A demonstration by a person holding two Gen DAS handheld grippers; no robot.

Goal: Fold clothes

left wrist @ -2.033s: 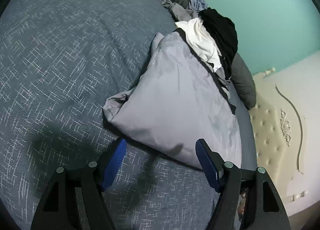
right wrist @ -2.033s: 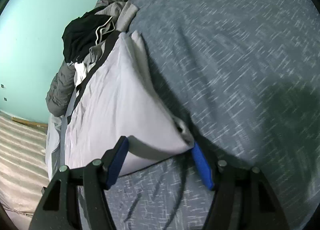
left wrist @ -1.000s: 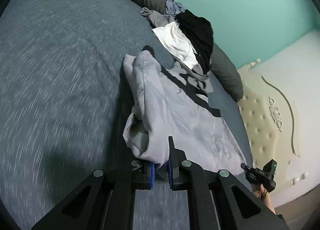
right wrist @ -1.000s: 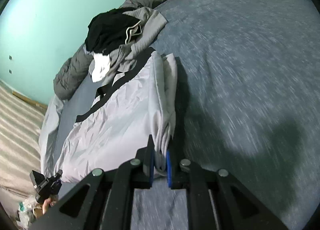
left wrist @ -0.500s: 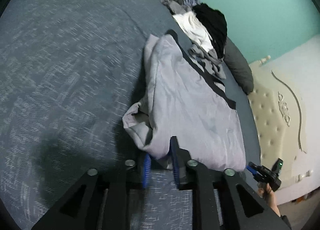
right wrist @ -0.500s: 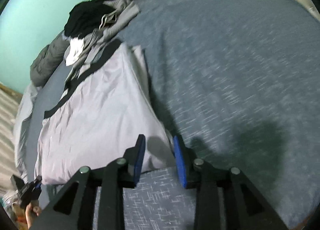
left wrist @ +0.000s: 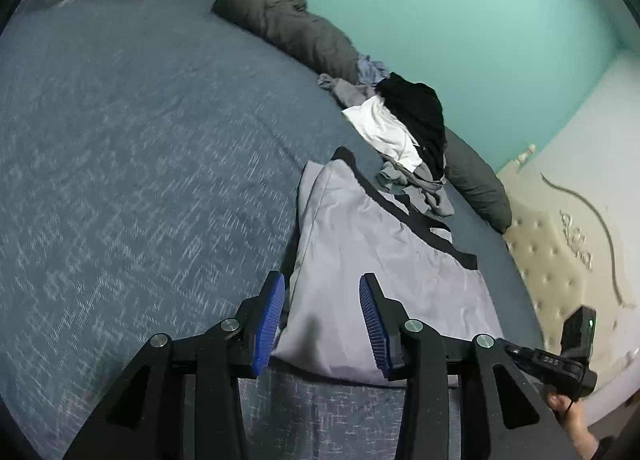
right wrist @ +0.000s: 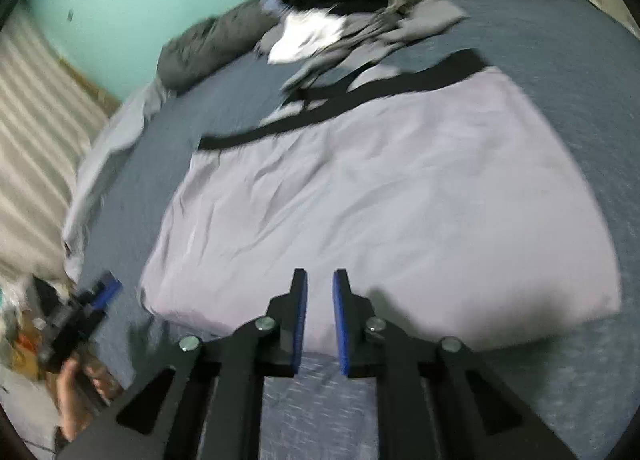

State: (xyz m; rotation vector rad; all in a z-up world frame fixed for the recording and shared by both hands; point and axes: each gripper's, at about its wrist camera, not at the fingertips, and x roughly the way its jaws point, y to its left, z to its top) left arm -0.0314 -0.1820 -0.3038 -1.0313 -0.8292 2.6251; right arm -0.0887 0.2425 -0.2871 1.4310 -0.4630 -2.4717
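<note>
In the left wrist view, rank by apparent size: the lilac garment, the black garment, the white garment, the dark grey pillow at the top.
1. lilac garment, though it lies nearest the camera
2. dark grey pillow
3. black garment
4. white garment

The last two are partly overlapped in the pile, so their order is unsure.

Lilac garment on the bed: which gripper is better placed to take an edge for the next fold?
Left, probably. The left gripper has its jaws wide open straddling the lilac garment's near corner. The right gripper hovers mid-hem, jaws nearly together, in a blurred view.
</note>
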